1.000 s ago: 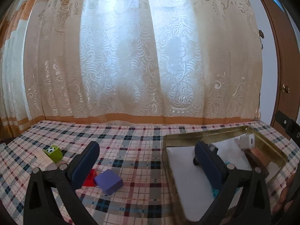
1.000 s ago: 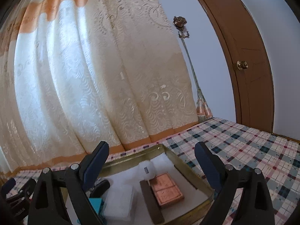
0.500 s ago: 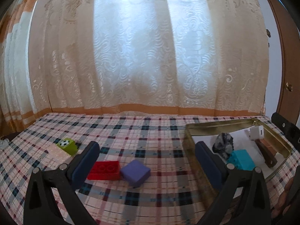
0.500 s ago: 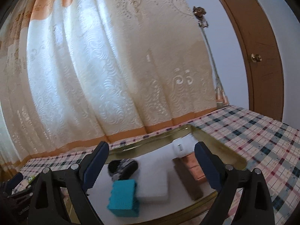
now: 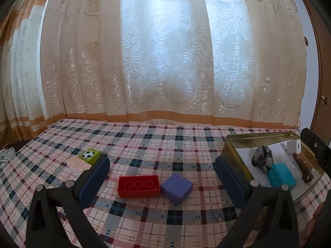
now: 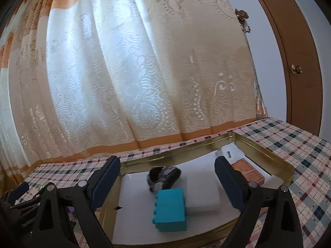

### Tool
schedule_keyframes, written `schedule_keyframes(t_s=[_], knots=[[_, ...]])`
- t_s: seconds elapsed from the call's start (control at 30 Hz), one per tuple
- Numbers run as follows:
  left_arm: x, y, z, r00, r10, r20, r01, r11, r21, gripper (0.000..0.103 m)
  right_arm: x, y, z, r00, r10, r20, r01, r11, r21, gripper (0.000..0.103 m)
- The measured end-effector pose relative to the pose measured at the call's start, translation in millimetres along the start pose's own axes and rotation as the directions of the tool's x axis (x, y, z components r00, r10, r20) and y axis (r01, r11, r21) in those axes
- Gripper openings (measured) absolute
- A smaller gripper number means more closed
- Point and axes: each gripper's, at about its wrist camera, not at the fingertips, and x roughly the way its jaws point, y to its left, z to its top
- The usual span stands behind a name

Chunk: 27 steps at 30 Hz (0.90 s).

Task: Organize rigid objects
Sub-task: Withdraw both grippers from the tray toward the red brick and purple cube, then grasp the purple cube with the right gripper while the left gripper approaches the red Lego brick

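Note:
On the plaid tablecloth a red brick (image 5: 138, 189) lies flat with a purple block (image 5: 176, 188) touching its right end. My left gripper (image 5: 161, 179) hangs open just above and in front of both, empty. Further left sit a green soccer-ball block (image 5: 90, 156) and a pinkish tile (image 5: 79, 163). A gold tin tray (image 5: 258, 137) holds a grey stone (image 5: 262, 158), a teal brick (image 5: 281, 177) and a white charger (image 5: 293, 146). My right gripper (image 6: 167, 177) is open and empty over the tray (image 6: 266, 155), above the stone (image 6: 163, 175) and teal brick (image 6: 170, 212).
The tray also holds a white pad (image 6: 203, 194), a copper-coloured tile (image 6: 247, 170) and a dark wooden bar (image 5: 303, 168). A lace curtain (image 5: 165, 51) hangs behind the table. A brown door (image 6: 298, 62) stands at the right.
My left gripper has swung left, away from the tray, so the red brick and purple block now sit between its fingers. My right gripper has pulled back, bringing the stone and teal brick into view.

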Motion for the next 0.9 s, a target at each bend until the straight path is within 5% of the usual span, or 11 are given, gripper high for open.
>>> schedule_keyframes(t_s=[0.6,0.9], knots=[[19.5,83.5,4.9,0.990,0.136,-0.038,-0.138,0.988,-0.070,0.103,7.7,68.1,-16.8,0.986,0.129,-0.102,-0.140,0.984,-0.114,0.094],[22.3,114.4,5.4,0.979,0.198,-0.042,-0.201,0.977,-0.066,0.103,25.1,116.8,-29.0,0.947,0.221,-0.234,-0.270,0.942,-0.200,0.094]])
